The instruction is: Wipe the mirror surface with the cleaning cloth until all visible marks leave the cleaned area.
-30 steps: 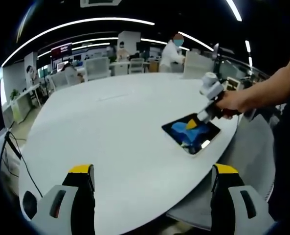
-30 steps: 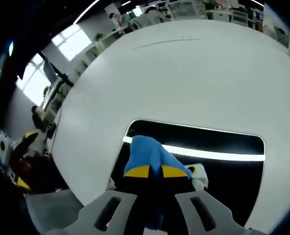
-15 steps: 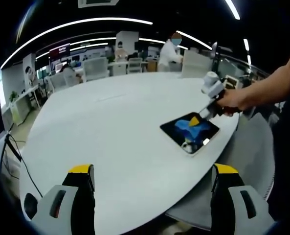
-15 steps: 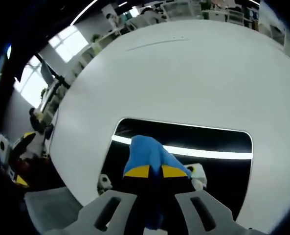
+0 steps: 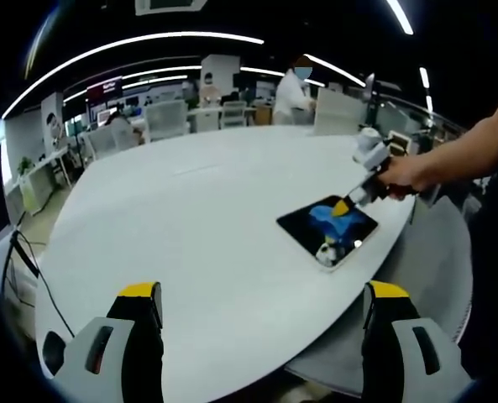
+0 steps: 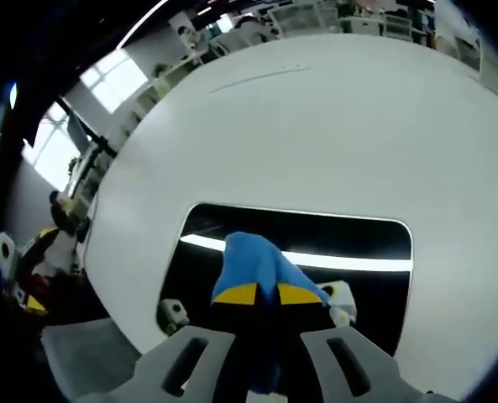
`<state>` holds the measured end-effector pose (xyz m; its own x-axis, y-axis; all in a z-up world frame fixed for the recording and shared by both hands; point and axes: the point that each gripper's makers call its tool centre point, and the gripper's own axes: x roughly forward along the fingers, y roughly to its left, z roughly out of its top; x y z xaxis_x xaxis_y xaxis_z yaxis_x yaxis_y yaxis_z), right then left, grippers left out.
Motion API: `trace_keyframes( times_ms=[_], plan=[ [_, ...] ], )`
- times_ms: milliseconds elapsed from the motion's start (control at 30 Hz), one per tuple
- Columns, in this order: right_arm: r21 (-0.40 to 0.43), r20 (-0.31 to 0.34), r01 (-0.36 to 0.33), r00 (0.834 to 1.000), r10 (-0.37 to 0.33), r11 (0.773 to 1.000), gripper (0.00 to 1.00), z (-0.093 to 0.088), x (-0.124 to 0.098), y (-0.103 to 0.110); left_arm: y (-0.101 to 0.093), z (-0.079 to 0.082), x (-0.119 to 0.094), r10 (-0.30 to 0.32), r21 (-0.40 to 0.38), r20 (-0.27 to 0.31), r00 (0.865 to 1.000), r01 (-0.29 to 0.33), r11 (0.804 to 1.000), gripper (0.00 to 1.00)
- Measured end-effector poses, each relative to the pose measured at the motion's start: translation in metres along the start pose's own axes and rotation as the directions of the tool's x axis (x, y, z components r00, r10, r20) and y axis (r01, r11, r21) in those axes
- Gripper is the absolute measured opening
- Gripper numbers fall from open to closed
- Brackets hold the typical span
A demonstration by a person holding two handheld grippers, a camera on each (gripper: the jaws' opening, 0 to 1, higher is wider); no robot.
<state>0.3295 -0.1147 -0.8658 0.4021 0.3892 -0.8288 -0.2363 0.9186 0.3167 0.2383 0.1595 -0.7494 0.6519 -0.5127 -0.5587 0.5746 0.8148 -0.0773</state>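
A dark rectangular mirror (image 6: pixel 374 243) (image 5: pixel 303 231) with a white rim lies flat on the white table (image 6: pixel 316 134) near its edge. My right gripper (image 6: pixel 265 295) is shut on a blue cleaning cloth (image 6: pixel 253 260), which presses on the mirror's near half. In the left gripper view the cloth (image 5: pixel 328 216) sits on the mirror under the right gripper (image 5: pixel 343 205), held by a person's hand (image 5: pixel 404 172). My left gripper (image 5: pixel 261 302) stands open above the table's near edge, well away from the mirror, with nothing between its fingers.
The big round white table (image 5: pixel 190 218) stretches away bare beyond the mirror. Office chairs (image 5: pixel 169 116) and desks stand behind it, with people (image 5: pixel 292 91) at the far side. A black cable (image 5: pixel 39 281) hangs at the left.
The right gripper has slid the cloth across the mirror toward its far right part; in the right gripper view the mirror has shifted left and more of its left end shows. The left gripper stays still.
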Motion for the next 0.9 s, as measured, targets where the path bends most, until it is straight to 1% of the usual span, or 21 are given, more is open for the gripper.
trace_keyframes(
  times_ms=[200,367,500,633,700,900],
  plan=[
    [0.007,0.003,0.008,1.0,-0.008,1.0,0.02,0.0,-0.004,-0.011,-0.003,0.002,0.0,0.004,-0.011,0.012,1.0,-0.004,1.0,1.0],
    [0.012,0.005,0.012,1.0,-0.013,1.0,0.02,-0.002,-0.009,-0.019,-0.004,0.001,0.0,0.007,-0.008,0.008,1.0,-0.007,1.0,1.0],
    [0.01,0.003,0.017,1.0,-0.017,1.0,0.02,-0.002,-0.011,-0.026,-0.005,0.006,0.0,0.011,-0.013,0.024,1.0,-0.011,1.0,1.0],
    [0.007,0.001,0.023,1.0,-0.023,1.0,0.02,-0.002,-0.013,-0.033,-0.006,0.006,0.001,0.015,-0.017,0.027,1.0,-0.015,1.0,1.0],
    [0.011,0.003,0.026,1.0,-0.026,1.0,0.02,-0.003,-0.015,-0.037,-0.01,0.005,0.004,0.019,-0.012,0.024,1.0,-0.019,1.0,1.0],
    [0.007,0.002,0.027,1.0,-0.027,1.0,0.02,-0.006,-0.02,-0.045,-0.02,0.005,0.009,0.005,-0.011,0.018,1.0,-0.004,1.0,1.0]
  ],
)
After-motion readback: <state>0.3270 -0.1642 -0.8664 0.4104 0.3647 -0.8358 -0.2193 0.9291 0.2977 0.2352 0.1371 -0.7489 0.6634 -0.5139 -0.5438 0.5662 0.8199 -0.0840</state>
